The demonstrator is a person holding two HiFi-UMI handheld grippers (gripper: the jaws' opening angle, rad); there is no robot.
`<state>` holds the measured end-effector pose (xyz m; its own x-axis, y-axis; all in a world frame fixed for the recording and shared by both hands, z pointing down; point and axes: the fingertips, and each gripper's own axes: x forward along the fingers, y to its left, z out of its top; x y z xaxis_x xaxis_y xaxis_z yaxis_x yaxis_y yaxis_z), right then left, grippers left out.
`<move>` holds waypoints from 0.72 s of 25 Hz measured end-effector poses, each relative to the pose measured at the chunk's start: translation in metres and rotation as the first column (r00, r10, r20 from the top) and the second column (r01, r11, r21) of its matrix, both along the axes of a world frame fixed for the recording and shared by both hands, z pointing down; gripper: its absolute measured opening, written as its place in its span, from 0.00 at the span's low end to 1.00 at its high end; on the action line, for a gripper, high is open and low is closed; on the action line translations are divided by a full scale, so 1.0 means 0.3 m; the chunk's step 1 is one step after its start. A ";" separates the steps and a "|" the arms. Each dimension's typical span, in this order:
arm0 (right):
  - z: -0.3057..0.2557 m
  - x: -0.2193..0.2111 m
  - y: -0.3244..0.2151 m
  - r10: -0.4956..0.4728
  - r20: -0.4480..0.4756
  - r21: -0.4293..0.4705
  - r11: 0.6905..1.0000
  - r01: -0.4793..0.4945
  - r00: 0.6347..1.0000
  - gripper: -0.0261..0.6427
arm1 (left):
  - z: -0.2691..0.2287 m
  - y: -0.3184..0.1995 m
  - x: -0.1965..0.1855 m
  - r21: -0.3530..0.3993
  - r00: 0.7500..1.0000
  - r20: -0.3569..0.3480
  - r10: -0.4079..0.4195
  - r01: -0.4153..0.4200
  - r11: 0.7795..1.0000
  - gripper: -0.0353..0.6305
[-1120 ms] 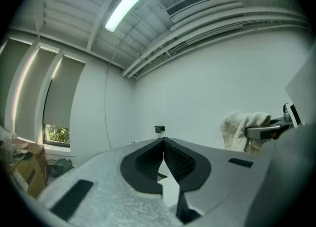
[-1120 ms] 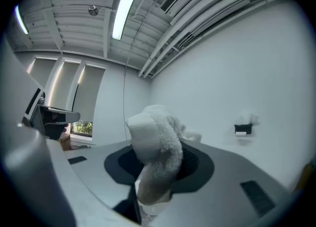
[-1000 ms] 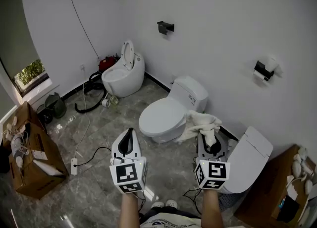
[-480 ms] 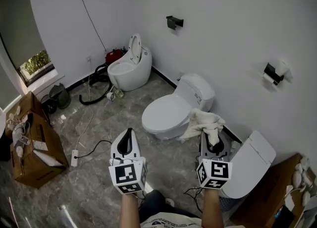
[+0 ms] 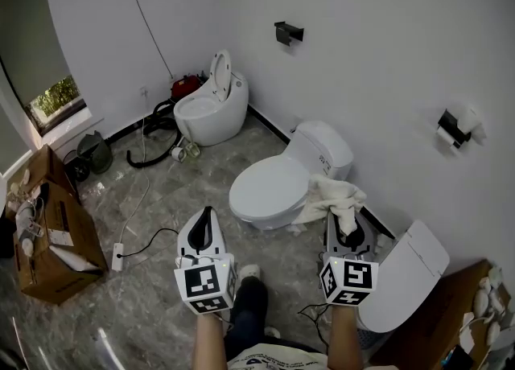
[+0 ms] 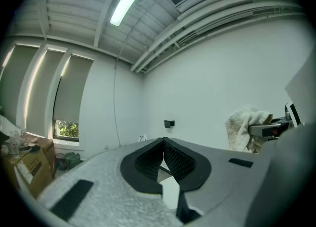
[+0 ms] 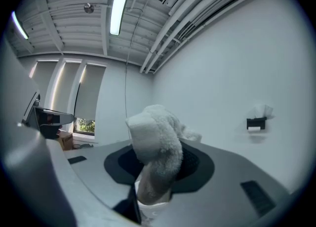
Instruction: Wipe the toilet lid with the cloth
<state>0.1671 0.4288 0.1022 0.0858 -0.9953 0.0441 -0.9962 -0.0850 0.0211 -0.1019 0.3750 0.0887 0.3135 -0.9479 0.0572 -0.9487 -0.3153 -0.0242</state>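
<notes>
A white oval ceramic toilet [image 5: 269, 191] stood against the wall with its smooth white lid [image 5: 264, 187] closed down. The right gripper [image 5: 347, 230] was clamped on a crumpled white terry cloth [image 5: 334, 198], which bunched up above the jaws and showed just right of that toilet's lid; whether it touched the toilet could not be told. In the right gripper view the cloth [image 7: 155, 147] filled the gap between the jaws of the right gripper [image 7: 157, 174]. The left gripper [image 5: 208, 215] hung in front of the toilet, near its left side, and in the left gripper view its [image 6: 163, 146] jaws met tip to tip with nothing between them. Beyond the toilet stood a second white toilet with a raised lid [image 5: 211, 107], and well to its left a brown cardboard box [image 5: 48, 232].
</notes>
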 end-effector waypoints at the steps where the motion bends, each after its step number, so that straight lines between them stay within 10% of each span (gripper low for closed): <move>1: 0.003 0.005 -0.027 0.002 -0.002 0.001 1.000 -0.002 1.000 0.23 | 0.005 -0.030 0.006 -0.001 1.000 -0.002 0.001 -0.001 1.000 0.06; 18: 0.009 0.083 -0.751 0.079 -0.039 -0.010 0.997 -0.079 0.996 0.23 | 0.031 -0.820 0.100 -0.011 0.996 -0.028 0.082 -0.083 0.997 0.06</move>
<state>0.1920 0.2035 0.1049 0.1660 -0.9848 0.0510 -0.9848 -0.1629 0.0611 -0.0720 0.1289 0.0981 0.3922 -0.9180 0.0589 -0.9197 -0.3926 0.0053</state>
